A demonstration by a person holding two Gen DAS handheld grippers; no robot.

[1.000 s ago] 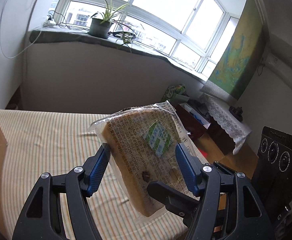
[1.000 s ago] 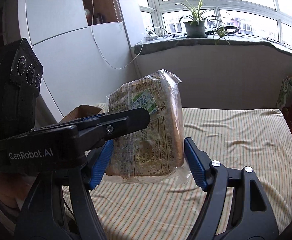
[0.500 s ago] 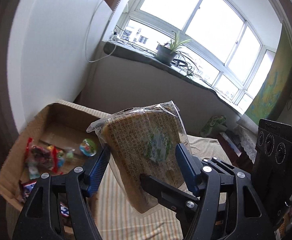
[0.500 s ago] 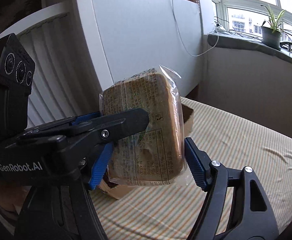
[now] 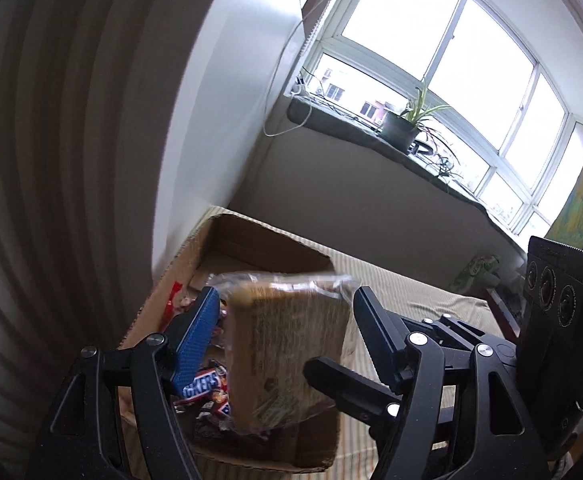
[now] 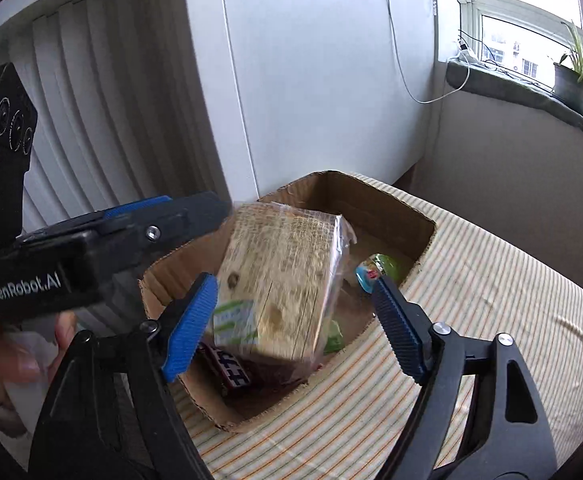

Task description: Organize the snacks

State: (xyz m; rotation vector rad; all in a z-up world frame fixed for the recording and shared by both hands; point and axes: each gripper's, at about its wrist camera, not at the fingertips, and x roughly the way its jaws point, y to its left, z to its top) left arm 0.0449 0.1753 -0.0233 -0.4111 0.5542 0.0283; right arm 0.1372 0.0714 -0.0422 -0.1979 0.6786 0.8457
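Cardboard walls of an open box (image 6: 387, 204) fill the centre of the right wrist view, and a wrapped loaf of sliced bread (image 6: 283, 284) sits over its opening, tilted and blurred, with printed text and a green-and-white label on its clear wrapper. The right claw (image 6: 295, 320) stands wide, its blue pads on either side of the loaf with gaps showing, so it grips nothing. The left claw (image 5: 283, 320) is also spread wide around the bread (image 5: 287, 348) in the left wrist view; the loaf touches neither pad clearly there, and whether anything supports it cannot be told.

Inside the box (image 5: 267, 240), at the lower centre of the left wrist view, lie Snickers bars (image 5: 201, 386) and red wrappers. The right wrist view shows a dark candy bar (image 6: 231, 368) at the box's lower edge and a green and blue sweet (image 6: 375, 270) toward the right wall. The box rests on a striped cloth (image 6: 491, 300). A potted plant (image 5: 405, 126) stands on the window ledge at upper right, and a white cable (image 6: 411, 60) hangs down the white cabinet.
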